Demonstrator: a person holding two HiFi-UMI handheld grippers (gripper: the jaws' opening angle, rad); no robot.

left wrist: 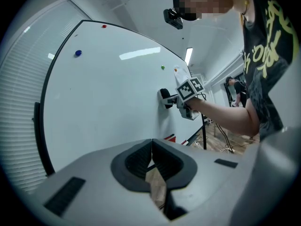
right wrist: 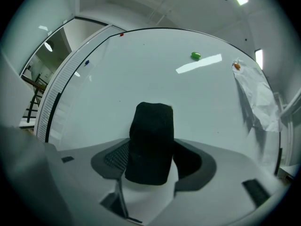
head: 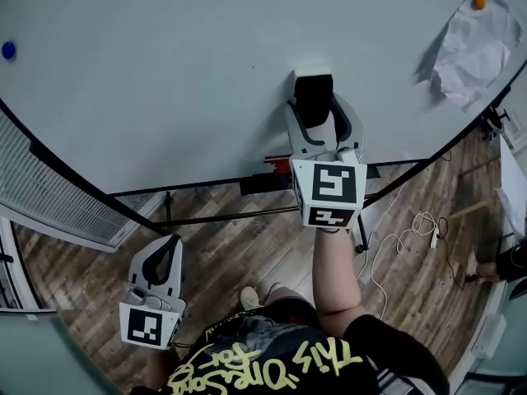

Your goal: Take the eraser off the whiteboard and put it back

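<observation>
On the whiteboard (head: 165, 72), the eraser (right wrist: 151, 142) sits between the wide-apart jaws of the right gripper (head: 316, 102) (the left gripper (left wrist: 151, 144) is closed and empty)

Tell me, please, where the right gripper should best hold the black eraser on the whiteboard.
Grip the eraser by its two long side faces, near mid-height, coming straight at the whiteboard. It stands upright, sticking out from the board, and its narrow width fits between the right gripper's open jaws.
</observation>
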